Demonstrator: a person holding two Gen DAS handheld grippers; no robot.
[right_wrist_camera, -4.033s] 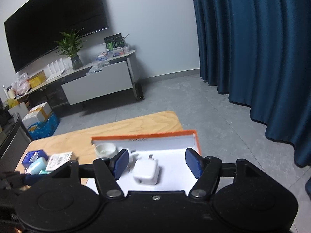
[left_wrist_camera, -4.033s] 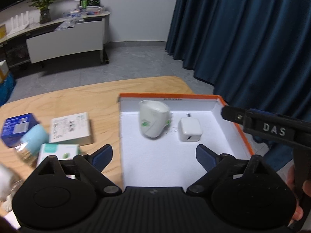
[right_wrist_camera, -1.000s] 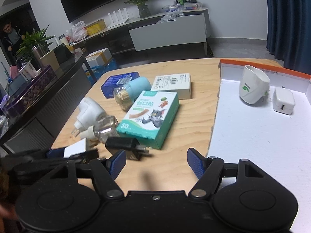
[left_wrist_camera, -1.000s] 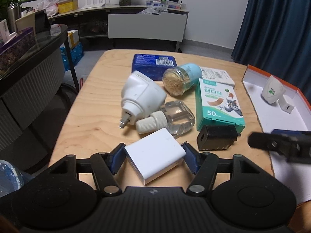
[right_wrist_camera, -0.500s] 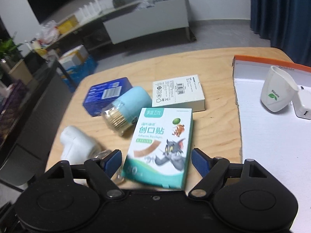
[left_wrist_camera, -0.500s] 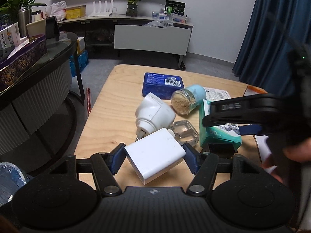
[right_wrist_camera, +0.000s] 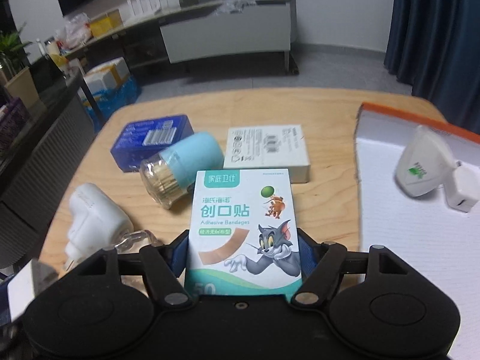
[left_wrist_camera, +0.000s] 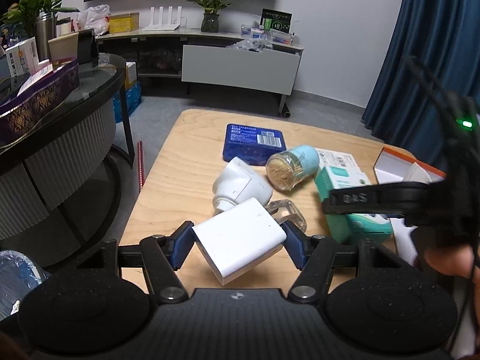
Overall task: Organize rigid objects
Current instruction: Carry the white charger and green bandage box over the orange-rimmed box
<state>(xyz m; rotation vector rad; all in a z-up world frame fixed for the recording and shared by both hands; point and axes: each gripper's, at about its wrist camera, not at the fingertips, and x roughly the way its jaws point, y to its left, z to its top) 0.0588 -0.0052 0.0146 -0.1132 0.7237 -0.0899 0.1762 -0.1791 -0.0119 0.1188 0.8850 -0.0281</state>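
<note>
On the wooden table (right_wrist_camera: pixel 327 114), right claw (right_wrist_camera: pixel 241 252) closing round the bandage box (right_wrist_camera: pixel 244 228) — left claw (left_wrist_camera: pixel 238 244) pinching a white adapter (left_wrist_camera: pixel 240 238)

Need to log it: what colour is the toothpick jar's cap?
Light blue, on the toothpick jar; clearest in the right wrist view.

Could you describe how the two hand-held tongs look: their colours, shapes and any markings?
Both tongs have matte black bodies with two round discs at the base and black linkage arms joined by silver screws. The left tongs and the right tongs carry blue pads on their fingers. In the left view, the right tongs' black side bar shows the embossed letters "DAS", and a small green light glows above it.
</note>
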